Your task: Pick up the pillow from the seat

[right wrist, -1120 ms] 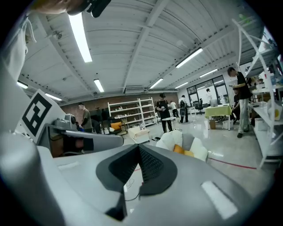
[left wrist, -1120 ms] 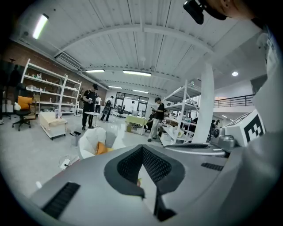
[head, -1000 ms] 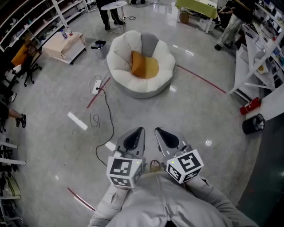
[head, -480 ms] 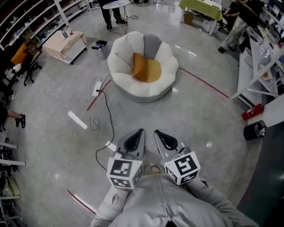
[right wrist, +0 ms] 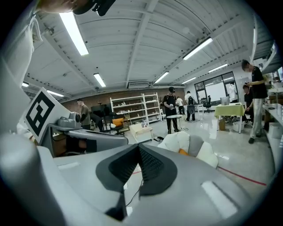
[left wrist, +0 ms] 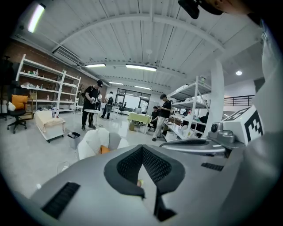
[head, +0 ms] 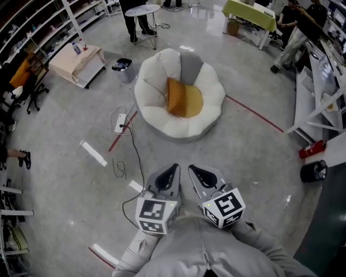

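An orange pillow (head: pixel 184 98) lies in the hollow of a white, petal-shaped seat (head: pixel 157 86) on the floor ahead. The left gripper view shows the seat (left wrist: pixel 93 140) with a corner of the pillow (left wrist: pixel 104 149) over the jaws. From the right gripper view, the seat (right wrist: pixel 177 141) and the pillow (right wrist: pixel 183 152) are visible too. My left gripper (head: pixel 172 170) and right gripper (head: pixel 193 172) are held side by side close to my body, well short of the seat. Both are shut with nothing between the pads.
A black cable and a power strip (head: pixel 120 115) trail across the floor left of the seat. A small bin (head: pixel 123 65), a low cart (head: pixel 75 59) and a round table (head: pixel 143 10) stand behind it. White shelving (head: pixel 319 103), a red extinguisher (head: pixel 312 149) and a black bin (head: pixel 313 171) are at right. People stand farther back.
Both grippers have travelled forward together toward the seat, which now sits lower and nearer in the head view. Their jaws have stayed shut.
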